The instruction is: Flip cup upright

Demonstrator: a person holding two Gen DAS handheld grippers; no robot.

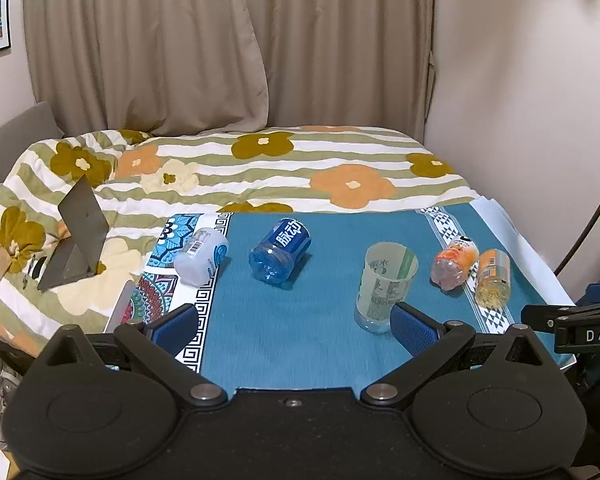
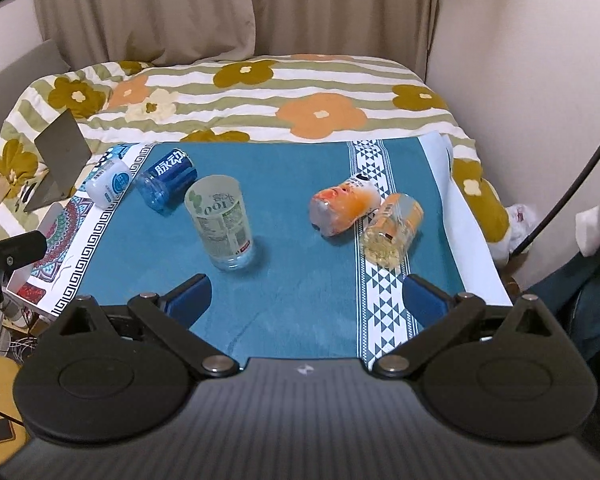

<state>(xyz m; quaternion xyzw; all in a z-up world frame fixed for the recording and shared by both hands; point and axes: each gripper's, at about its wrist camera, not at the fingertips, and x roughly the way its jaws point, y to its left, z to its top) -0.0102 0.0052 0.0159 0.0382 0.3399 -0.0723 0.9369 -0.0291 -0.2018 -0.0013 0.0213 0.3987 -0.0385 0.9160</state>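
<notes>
Clear glossy plastic cup (image 2: 224, 224) stands on matt, finely napped teal cloth (image 2: 300, 280).

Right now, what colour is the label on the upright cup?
Pale green and white on the upright cup, over a clear base; clearest in the right wrist view.

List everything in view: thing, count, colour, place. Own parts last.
Clear plastic cup with green-and-white label: 1, upright, mid-cloth.
Blue plastic cup: 1, lying down, left of centre.
White plastic cup with blue label: 1, lying down, far left.
Orange-tinted plastic cup: 1, lying down, right.
Yellow-labelled clear cup: 1, lying down, touching the orange one.
Teal tablecloth: 1, patterned borders.
Flowered striped bedspread: 1, behind.
Beige curtains: behind the bed.
Grey tablet on stand: 1, left, on the bed.
Left tongs: open, empty.
Right tongs: open, empty.
</notes>
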